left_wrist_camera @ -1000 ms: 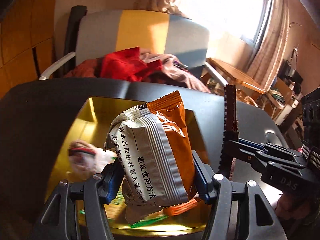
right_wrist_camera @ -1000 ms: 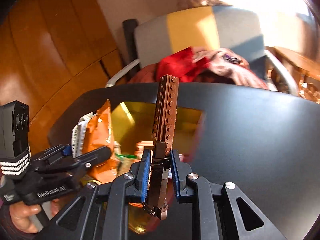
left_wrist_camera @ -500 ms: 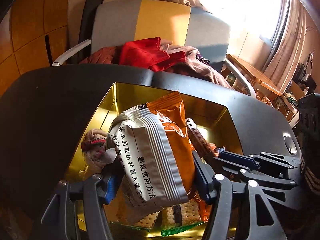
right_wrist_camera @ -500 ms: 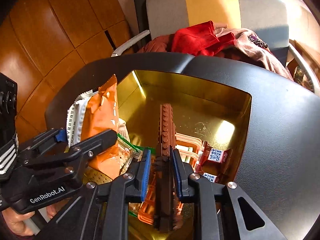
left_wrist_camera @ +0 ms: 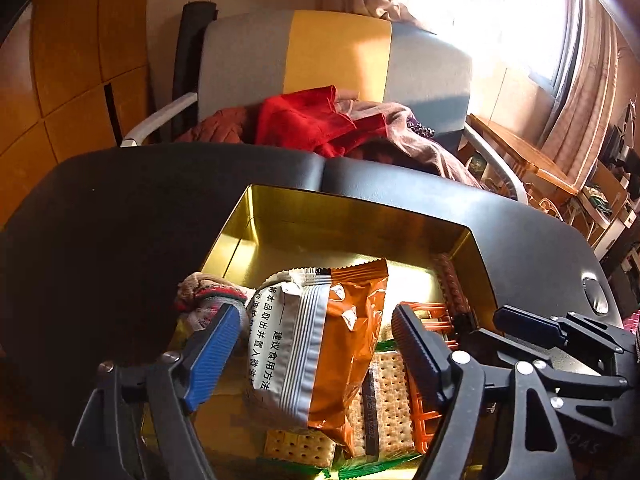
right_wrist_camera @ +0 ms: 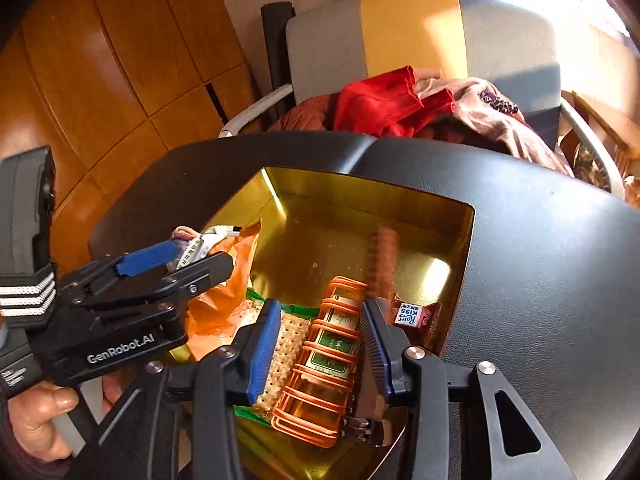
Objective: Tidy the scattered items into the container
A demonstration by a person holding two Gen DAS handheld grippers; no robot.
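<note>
Both grippers let go over the gold tin (left_wrist_camera: 352, 216)

The snack packet (left_wrist_camera: 320, 344) and brown brick strip (right_wrist_camera: 382, 260), clamped a second ago, now lie loose in the tin; left gripper (left_wrist_camera: 316, 344) and right gripper (right_wrist_camera: 320, 332) have just opened, leaving two more items stowed.

The container (right_wrist_camera: 360, 196) is shiny gold metal, mirror-smooth inside. The snack packet (left_wrist_camera: 320, 344) is crinkled glossy foil. The counter (right_wrist_camera: 540, 280) looks like matt, fine-grained black leather. Each tool's pads (left_wrist_camera: 214, 356) are ribbed blue plastic.
</note>
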